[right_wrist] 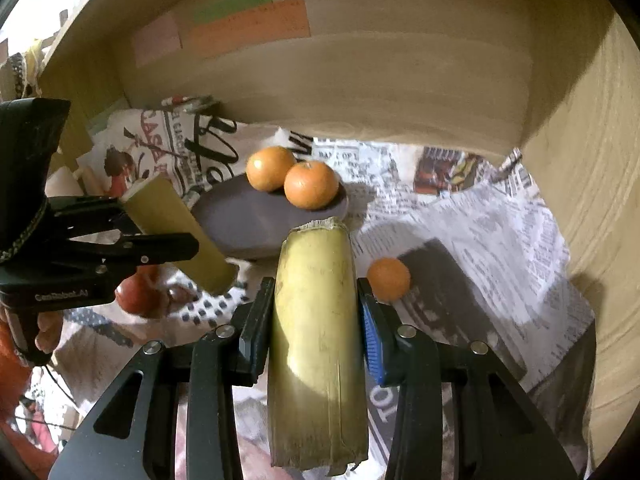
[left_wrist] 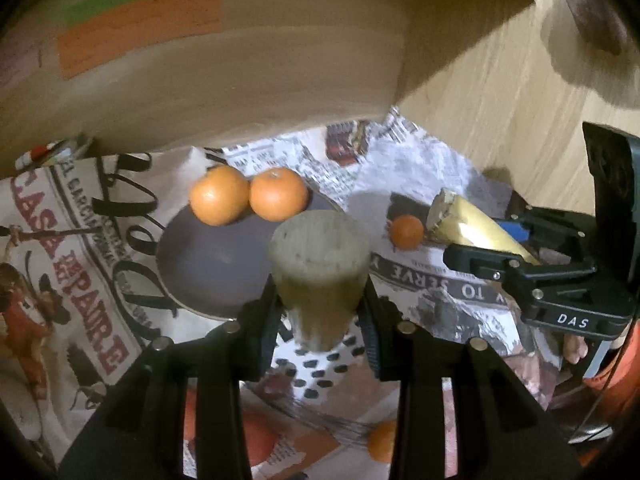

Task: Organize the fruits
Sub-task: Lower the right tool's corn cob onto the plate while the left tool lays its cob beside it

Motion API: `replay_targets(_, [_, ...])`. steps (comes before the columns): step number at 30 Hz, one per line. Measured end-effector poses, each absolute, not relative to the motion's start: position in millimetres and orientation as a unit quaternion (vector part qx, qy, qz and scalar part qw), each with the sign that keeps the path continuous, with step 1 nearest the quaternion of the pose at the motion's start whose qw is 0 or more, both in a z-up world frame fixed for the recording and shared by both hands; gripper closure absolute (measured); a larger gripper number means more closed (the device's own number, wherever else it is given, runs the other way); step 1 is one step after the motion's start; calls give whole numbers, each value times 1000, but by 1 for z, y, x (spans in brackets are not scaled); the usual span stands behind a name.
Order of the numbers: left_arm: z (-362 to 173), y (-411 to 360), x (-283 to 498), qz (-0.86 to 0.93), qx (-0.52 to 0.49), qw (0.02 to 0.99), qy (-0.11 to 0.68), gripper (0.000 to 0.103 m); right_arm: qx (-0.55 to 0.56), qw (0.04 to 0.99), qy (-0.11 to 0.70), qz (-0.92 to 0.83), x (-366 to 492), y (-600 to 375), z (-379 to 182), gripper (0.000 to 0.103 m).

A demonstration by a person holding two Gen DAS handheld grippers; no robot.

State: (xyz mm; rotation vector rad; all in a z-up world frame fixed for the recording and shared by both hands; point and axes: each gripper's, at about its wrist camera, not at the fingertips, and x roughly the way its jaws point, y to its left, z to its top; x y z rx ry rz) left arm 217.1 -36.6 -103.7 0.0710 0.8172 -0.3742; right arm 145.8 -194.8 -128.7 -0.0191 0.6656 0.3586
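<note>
A dark grey plate (left_wrist: 212,264) holds two oranges (left_wrist: 219,195) (left_wrist: 279,193) at its far rim; it also shows in the right wrist view (right_wrist: 244,224) with the oranges (right_wrist: 270,168) (right_wrist: 311,184). My left gripper (left_wrist: 320,312) is shut on a yellow-green cane piece (left_wrist: 320,264), held just above the plate's near right edge. My right gripper (right_wrist: 316,320) is shut on a second cane piece (right_wrist: 316,340), right of the plate. A small orange (right_wrist: 388,279) lies on the newspaper beside the right fingers; it also shows in the left wrist view (left_wrist: 407,232).
Newspaper (right_wrist: 460,216) and printed paper (left_wrist: 72,248) cover the surface. Wooden walls (right_wrist: 360,80) close in at the back and right, with coloured notes (right_wrist: 248,28) on the back wall. A red fruit (right_wrist: 140,292) lies under the left gripper. Another orange (left_wrist: 382,446) lies near my left gripper's base.
</note>
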Motion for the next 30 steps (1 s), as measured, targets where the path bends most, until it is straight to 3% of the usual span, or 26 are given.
replay_targets(12, [-84,8,231,-139,-1,918,370,67,-21,929,310,201,175,-168,-111,67])
replay_targets(30, [-119,40,287,-128,-47,900,415,67,-91,905,338,241,246,-109,-121,67])
